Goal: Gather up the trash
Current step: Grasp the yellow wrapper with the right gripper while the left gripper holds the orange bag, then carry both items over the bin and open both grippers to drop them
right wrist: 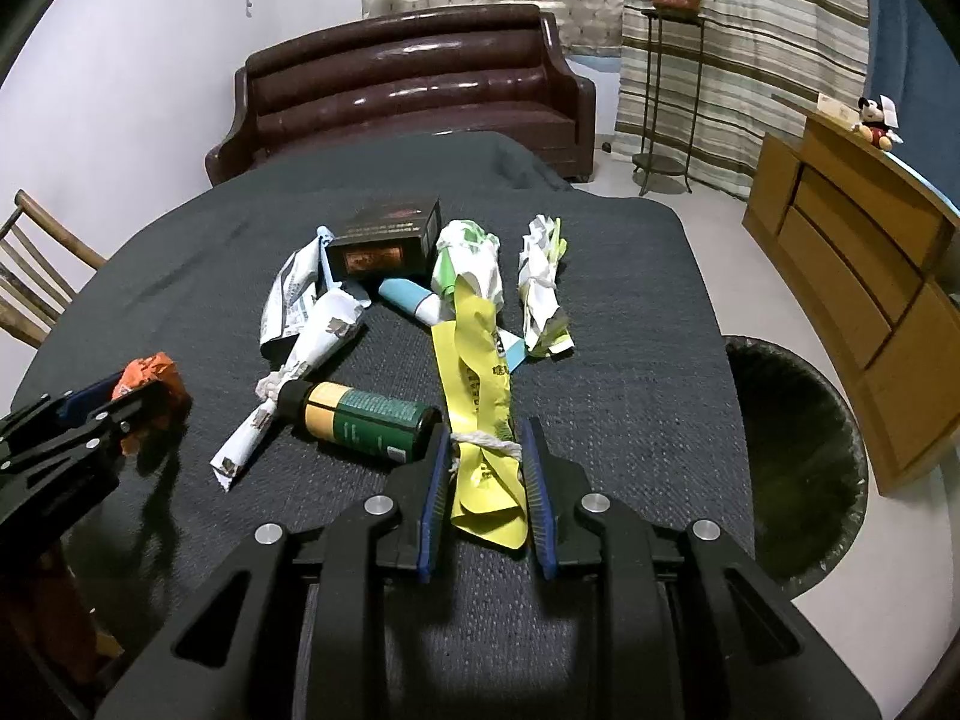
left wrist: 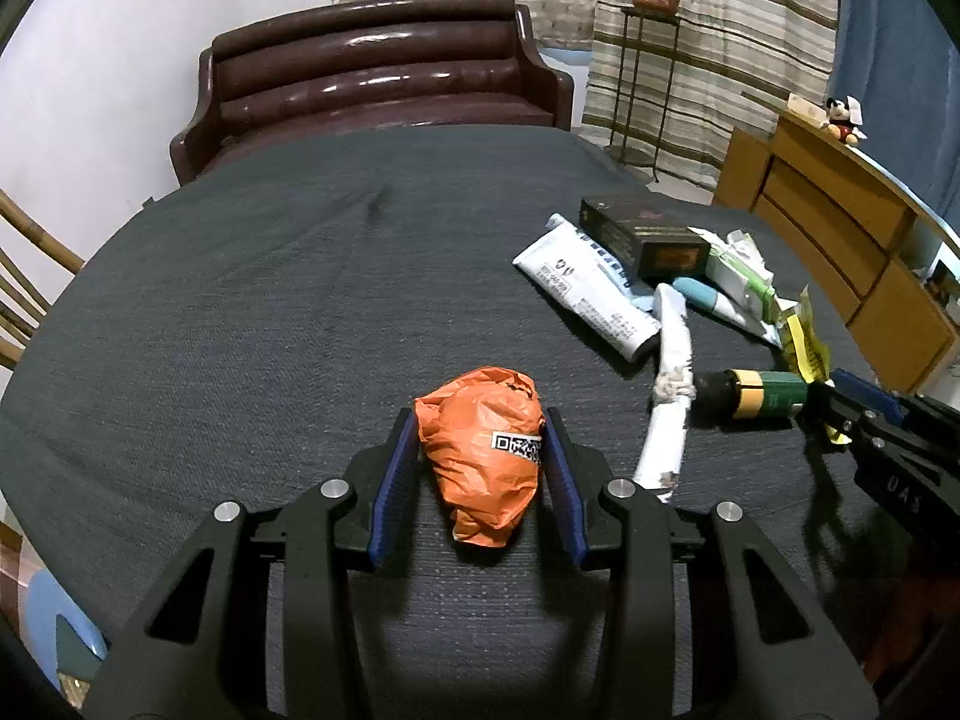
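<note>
While most litter remains on the dark grey tablecloth (right wrist: pixel 630 360), left gripper (left wrist: pixel 480 456) clamped on crumpled orange plastic bag (left wrist: pixel 480 450), right gripper (right wrist: pixel 483 480) clenched on string-tied yellow wrapper (right wrist: pixel 474 372); black-lined bin (right wrist: pixel 798 456) beside table, nothing visibly binned.

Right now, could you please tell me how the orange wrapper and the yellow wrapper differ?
The orange wrapper is crumpled into a ball; the yellow wrapper is a long strip tied with white string. The orange wrapper lies apart from the pile, while the yellow wrapper reaches into it. The orange one sits in the left gripper, the yellow one in the right gripper. Both rest on the dark tablecloth.
</note>
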Tool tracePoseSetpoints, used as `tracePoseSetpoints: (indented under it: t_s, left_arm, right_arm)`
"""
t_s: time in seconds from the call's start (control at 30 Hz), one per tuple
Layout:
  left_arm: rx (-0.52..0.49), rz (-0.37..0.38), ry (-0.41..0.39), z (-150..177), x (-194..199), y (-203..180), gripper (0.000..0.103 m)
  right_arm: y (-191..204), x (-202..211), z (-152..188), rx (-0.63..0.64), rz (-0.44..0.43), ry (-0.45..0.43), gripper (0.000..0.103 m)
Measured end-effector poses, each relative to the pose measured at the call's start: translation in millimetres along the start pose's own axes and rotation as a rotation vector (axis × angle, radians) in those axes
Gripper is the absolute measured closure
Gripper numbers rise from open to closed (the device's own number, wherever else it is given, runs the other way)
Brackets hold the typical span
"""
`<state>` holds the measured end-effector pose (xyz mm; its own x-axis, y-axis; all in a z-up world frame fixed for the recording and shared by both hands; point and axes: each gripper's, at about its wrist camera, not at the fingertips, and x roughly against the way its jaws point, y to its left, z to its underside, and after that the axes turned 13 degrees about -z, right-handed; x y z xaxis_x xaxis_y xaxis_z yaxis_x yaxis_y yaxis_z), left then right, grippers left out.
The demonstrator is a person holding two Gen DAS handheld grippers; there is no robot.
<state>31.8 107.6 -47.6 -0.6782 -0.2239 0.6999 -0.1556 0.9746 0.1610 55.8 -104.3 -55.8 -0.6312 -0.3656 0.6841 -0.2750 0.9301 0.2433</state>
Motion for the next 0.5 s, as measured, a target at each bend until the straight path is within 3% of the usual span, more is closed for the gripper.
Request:
tracePoseSetpoints:
  t_s: [0.27,0.5]
  left_arm:
    - [-0.025,0.053,-0.041,-5,16,-26,0.063]
    - [-0.062,0.115,-0.085,-16,30,-62,0.063]
  right_arm:
    - [-12,17,1,-0.015,0.019,-0.047,0.078]
    - [-40,38,-4,-0.028,0.105,-0.112,0.078]
